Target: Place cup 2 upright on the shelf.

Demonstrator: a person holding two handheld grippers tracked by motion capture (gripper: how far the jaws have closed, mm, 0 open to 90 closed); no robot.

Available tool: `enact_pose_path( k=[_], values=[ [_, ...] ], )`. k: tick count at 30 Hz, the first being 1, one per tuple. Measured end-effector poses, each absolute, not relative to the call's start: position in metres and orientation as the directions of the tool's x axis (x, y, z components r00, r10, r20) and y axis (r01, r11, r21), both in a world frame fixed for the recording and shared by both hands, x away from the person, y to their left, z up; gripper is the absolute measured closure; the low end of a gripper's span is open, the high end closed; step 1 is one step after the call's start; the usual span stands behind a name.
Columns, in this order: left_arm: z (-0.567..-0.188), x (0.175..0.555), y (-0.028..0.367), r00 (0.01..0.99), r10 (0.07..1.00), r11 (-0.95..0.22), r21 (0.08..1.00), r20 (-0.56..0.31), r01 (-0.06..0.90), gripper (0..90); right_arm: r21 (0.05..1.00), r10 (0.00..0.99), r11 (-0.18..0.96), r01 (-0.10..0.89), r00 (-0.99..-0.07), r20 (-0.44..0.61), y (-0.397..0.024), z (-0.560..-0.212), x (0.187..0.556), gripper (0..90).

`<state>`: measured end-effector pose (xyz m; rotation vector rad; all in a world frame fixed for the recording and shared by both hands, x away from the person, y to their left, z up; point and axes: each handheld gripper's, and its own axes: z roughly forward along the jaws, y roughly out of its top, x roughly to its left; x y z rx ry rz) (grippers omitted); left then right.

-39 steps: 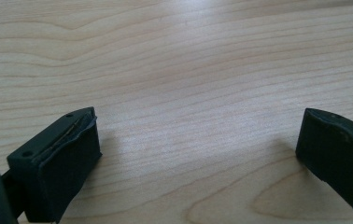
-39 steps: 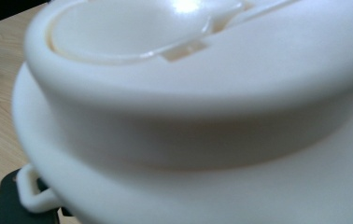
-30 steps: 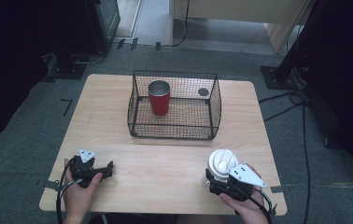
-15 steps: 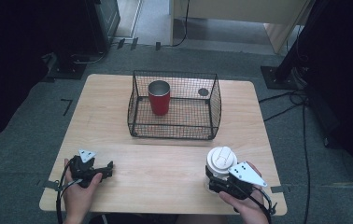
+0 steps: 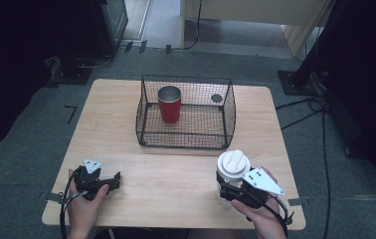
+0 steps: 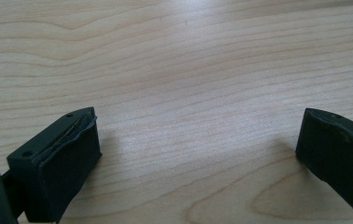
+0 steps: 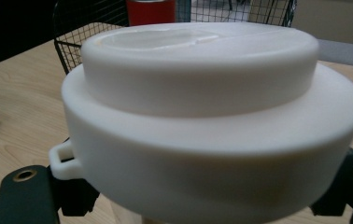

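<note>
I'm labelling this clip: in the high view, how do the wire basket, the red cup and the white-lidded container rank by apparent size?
1. wire basket, clearly largest.
2. and 3. white-lidded container and red cup look similar; the container sits nearer the camera, so I won't rank them.

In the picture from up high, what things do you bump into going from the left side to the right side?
Black left tool in a hand → red metal cup inside the black wire basket → white-lidded cup held in the right tool.

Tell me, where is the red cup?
In the high view, the red cup stands upright inside the wire basket, in its back left part, at the table's far middle.
</note>
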<state>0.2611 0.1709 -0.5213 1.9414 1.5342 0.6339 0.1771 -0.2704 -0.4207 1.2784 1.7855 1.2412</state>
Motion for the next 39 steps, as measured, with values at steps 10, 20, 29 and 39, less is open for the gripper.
enact_pose_path(
  k=[10, 20, 29, 39],
  values=[
    [-0.521, 0.261, 0.171, 0.226, 0.974, -0.171, 0.695, 0.012, 0.699, 0.2, 0.944, 0.937, 0.052, 0.327, -0.344, 0.067, -0.266, -0.411, 0.185, 16.3],
    [-0.521, 0.261, 0.171, 0.225, 0.974, -0.17, 0.695, 0.012, 0.699, 0.2, 0.962, 0.932, 0.043, 0.27, -0.358, 0.058, -0.255, -0.399, 0.193, 16.3],
    [-0.521, 0.261, 0.171, 0.225, 0.974, -0.171, 0.694, 0.013, 0.699, 0.2, 0.967, 0.934, 0.03, 0.251, -0.351, 0.062, -0.245, -0.39, 0.206, 16.2],
    [-0.522, 0.261, 0.171, 0.225, 0.974, -0.17, 0.695, 0.012, 0.698, 0.2, 0.973, 0.933, 0.028, 0.228, -0.357, 0.056, -0.236, -0.377, 0.22, 16.2]
  ],
)
